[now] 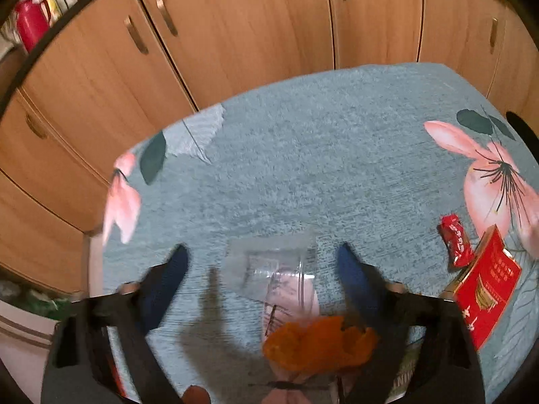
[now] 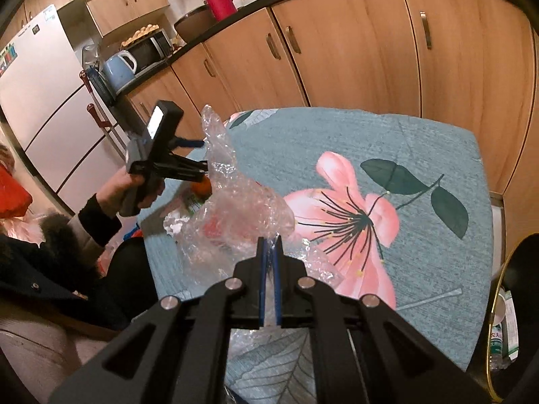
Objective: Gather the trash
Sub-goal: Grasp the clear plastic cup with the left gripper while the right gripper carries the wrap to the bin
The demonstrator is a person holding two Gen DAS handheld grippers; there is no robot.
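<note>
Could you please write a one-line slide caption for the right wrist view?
Right gripper shut on a clear plastic bag above the floral tablecloth, left gripper beside it.

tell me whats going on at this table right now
A person is clearing trash off a table covered in a floral cloth, with a gripper in each hand. The right gripper is shut on a crumpled clear plastic bag, holding it up. The left gripper hangs open over an orange peel and a clear plastic wrapper, gripping nothing. A red candy wrapper and a red packet lie nearby.
</note>
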